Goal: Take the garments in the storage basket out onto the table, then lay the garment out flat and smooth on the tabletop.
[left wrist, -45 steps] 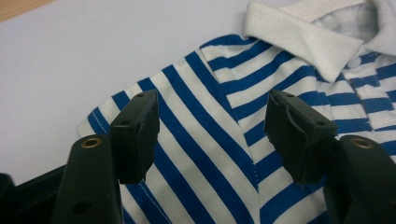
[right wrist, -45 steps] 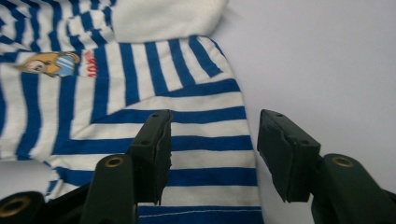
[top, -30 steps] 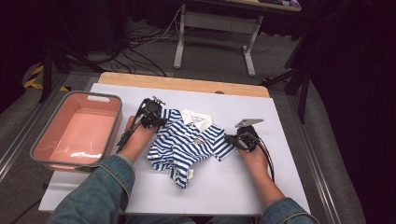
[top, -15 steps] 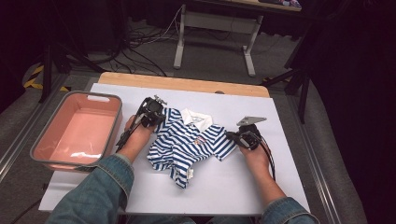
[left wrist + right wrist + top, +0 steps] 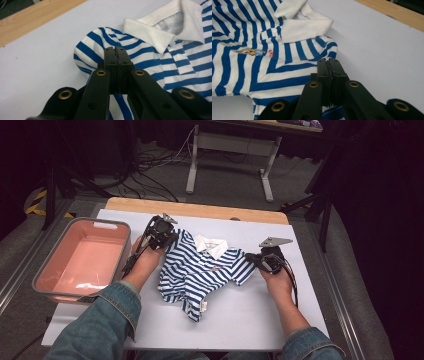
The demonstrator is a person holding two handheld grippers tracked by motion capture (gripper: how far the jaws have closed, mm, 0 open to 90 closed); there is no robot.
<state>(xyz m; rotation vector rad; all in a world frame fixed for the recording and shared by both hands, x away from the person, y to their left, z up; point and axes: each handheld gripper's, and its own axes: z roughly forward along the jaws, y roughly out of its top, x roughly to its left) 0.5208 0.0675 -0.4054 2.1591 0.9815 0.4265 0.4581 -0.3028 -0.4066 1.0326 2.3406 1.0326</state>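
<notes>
Striped polo shirt (image 5: 202, 272) is pinched at each shoulder by left tool (image 5: 167, 238) and right tool (image 5: 251, 260).

Overhead view; two close fingertip views

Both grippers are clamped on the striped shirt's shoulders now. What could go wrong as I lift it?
The left gripper and right gripper each pinch only a thin edge of the shirt, so a sleeve could slip out. The crumpled hem may drag across the table. The pink tub sits close beside the left forearm and might get bumped.
</notes>
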